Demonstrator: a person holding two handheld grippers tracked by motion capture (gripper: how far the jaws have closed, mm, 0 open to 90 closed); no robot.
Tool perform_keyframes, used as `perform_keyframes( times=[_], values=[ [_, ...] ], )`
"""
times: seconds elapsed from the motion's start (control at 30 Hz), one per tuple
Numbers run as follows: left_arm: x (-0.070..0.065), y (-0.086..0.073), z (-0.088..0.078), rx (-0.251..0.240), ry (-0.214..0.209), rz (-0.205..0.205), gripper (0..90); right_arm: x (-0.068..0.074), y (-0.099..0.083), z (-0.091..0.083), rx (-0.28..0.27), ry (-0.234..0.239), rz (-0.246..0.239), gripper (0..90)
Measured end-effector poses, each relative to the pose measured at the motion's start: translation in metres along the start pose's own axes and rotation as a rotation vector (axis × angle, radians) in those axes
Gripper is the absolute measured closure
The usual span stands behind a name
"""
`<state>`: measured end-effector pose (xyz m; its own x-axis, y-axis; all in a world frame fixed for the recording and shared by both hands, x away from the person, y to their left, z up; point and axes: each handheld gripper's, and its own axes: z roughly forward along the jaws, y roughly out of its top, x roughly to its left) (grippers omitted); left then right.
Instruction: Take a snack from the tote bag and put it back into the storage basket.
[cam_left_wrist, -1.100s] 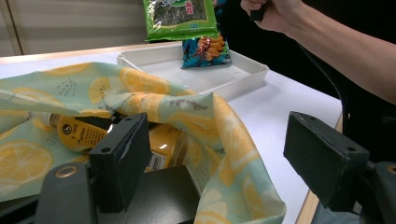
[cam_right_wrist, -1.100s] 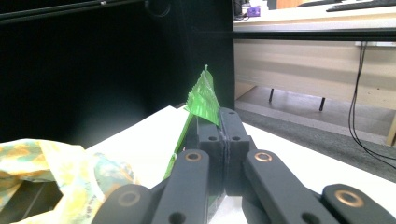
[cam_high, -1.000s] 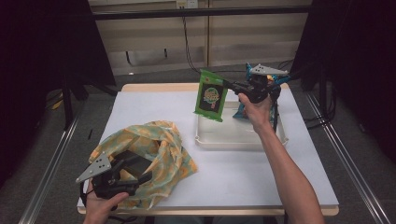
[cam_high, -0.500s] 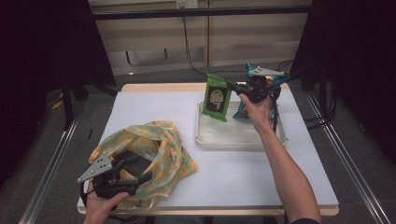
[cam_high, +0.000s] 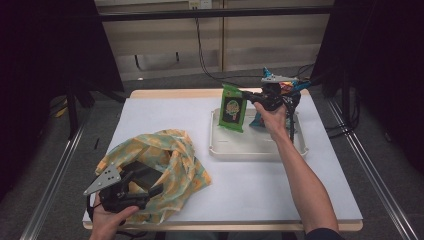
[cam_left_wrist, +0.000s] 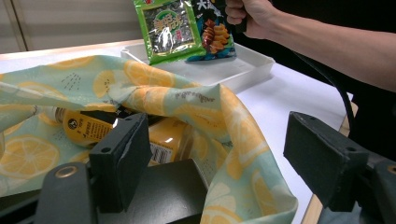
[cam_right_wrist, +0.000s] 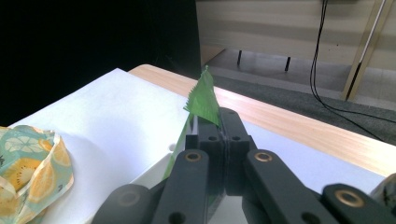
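The right claw (cam_high: 248, 95) is clenched on the top corner of a green snack bag (cam_high: 232, 108). The bag hangs down from it, just over the left end of the white tray (cam_high: 260, 149) on the counter (cam_high: 165, 112). In the left claw view its bottom edge seems to touch the tray floor, but I cannot be sure. In the right claw view the two black jaws are pressed tight together, with the green corner (cam_right_wrist: 204, 96) sticking up between them.

A blue snack bag (cam_high: 258, 119) is in the tray too, right behind the green one.

The left claw (cam_high: 145, 189) is released, its jaws standing wide apart. It sits at the near edge of the counter, at the mouth of a lemon-print cloth bag (cam_high: 170, 155). A yellow bottle (cam_left_wrist: 88, 128) lies inside that bag, right next to the claw's left jaw.
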<state>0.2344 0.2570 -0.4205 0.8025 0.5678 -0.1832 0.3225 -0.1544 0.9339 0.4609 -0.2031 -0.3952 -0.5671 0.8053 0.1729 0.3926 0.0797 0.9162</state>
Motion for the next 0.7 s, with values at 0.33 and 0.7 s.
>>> perform_keyframes(
  times=[0.33, 0.7],
  values=[
    [0.001, 0.000, 0.000, -0.001, -0.004, 0.000, 22.5, -0.006, -0.006, 0.012, 0.037, -0.010, 0.002, 88.9],
    [0.002, -0.001, 0.000, -0.001, -0.003, -0.001, 22.5, -0.012, -0.006, 0.025, 0.057, -0.027, 0.000, 88.4]
  ],
)
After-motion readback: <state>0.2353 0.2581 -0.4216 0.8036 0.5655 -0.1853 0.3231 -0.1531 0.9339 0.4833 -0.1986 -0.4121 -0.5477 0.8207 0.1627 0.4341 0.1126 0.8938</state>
